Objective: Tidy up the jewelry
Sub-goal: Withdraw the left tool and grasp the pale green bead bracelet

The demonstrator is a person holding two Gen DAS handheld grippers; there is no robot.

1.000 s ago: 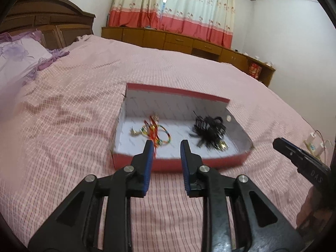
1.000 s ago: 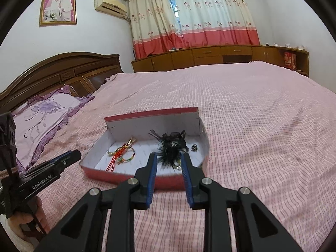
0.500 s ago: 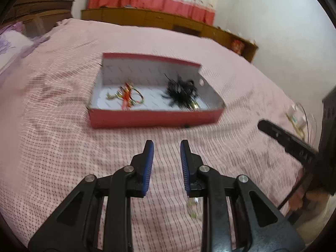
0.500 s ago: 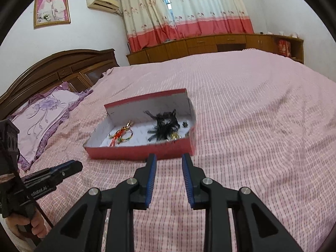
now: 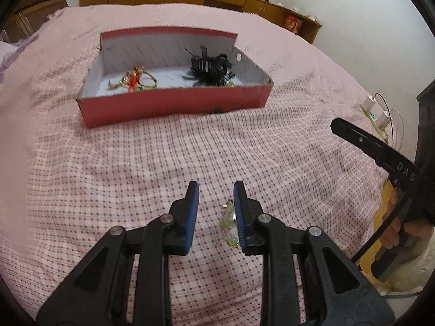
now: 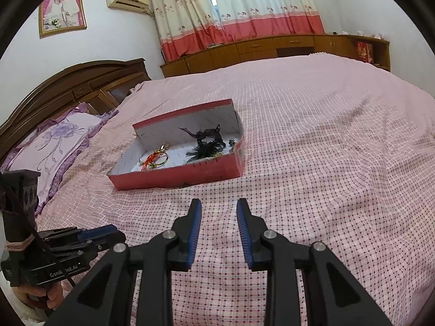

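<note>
A red box (image 5: 174, 106) with a white inside lies on the pink bed and also shows in the right wrist view (image 6: 179, 175). In it are a red and gold bracelet (image 5: 136, 81) and a black feathery hairpiece (image 5: 210, 68). A pale green bead bracelet (image 5: 228, 224) lies on the cover, just inside my left gripper's (image 5: 216, 193) right finger. My left gripper is open and empty, well in front of the box. My right gripper (image 6: 218, 207) is open and empty, also short of the box.
The pink checked bed cover (image 6: 326, 149) fills both views. A purple pillow (image 6: 54, 141) and wooden headboard (image 6: 68, 84) are at the left. A power strip (image 5: 376, 115) sits past the bed's right edge. Low wooden cabinets (image 6: 272, 49) line the far wall.
Both grippers have drawn back from the box toward the near edge of the bed. The green bead bracelet has come into view under my left gripper.
</note>
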